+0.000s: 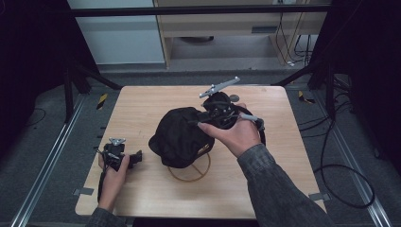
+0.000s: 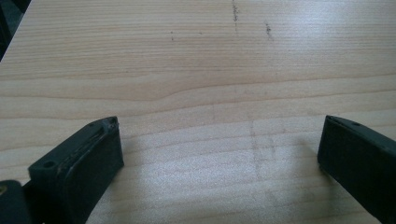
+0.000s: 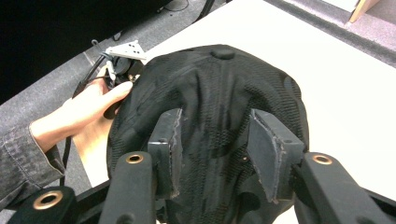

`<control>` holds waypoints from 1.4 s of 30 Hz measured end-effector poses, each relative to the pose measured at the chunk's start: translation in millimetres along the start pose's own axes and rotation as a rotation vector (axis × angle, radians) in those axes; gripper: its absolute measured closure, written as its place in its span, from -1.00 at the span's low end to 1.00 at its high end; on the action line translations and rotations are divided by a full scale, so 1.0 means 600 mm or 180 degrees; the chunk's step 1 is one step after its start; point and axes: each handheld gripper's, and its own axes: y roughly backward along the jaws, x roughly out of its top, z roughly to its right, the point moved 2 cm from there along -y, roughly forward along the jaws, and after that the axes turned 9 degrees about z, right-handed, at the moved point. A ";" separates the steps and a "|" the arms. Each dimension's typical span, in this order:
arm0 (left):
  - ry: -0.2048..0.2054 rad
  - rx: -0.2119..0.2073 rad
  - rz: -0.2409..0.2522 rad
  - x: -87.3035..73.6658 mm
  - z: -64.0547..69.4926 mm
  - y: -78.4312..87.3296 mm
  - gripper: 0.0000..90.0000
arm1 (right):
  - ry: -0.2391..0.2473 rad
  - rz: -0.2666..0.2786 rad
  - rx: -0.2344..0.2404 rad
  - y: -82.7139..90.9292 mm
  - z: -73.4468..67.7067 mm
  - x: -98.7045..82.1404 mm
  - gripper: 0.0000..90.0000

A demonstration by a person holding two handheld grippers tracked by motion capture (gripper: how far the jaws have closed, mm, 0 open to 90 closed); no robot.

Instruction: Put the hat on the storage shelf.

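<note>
Left gripper (image 1: 135, 157) sits low at the near-left of the table (image 1: 142, 101), held in the left hand (image 1: 112, 177). Jaws wide apart, nothing between them; in the left gripper view its gap (image 2: 219, 144) frames bare wood grain with a few faint dark marks further up the table (image 2: 196, 60).

Ring (image 1: 191, 175) lies flat on the table just in front of the cap (image 1: 182, 137), its far arc tucked under the cap's edge.

Cap is mid-table, black, dome up, button on top visible in the right gripper view.

Right gripper (image 1: 208, 116) comes in from the cap's far-right side, held by the right hand (image 1: 236, 135). In the right gripper view its jaws (image 3: 212, 149) are apart and lie over the cap (image 3: 219, 93) fabric. Can't tell if they pinch any cloth.

Left hand (image 3: 86, 112) and its gripper show beyond the cap there.
</note>
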 end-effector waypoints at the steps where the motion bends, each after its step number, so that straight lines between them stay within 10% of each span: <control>1: -0.0001 0.0000 0.0000 0.000 0.000 0.000 -1.00 | 0.0000 0.0000 0.0000 0.000 0.000 0.000 0.21; 28: -0.0001 0.0000 0.0000 0.000 0.000 0.000 -1.00 | -0.0044 0.0065 0.0009 0.023 0.004 -0.002 0.04; 42: 0.0001 0.0000 0.0000 0.000 0.000 0.000 -1.00 | -0.0112 0.0170 -0.0199 0.044 0.013 -0.006 -0.36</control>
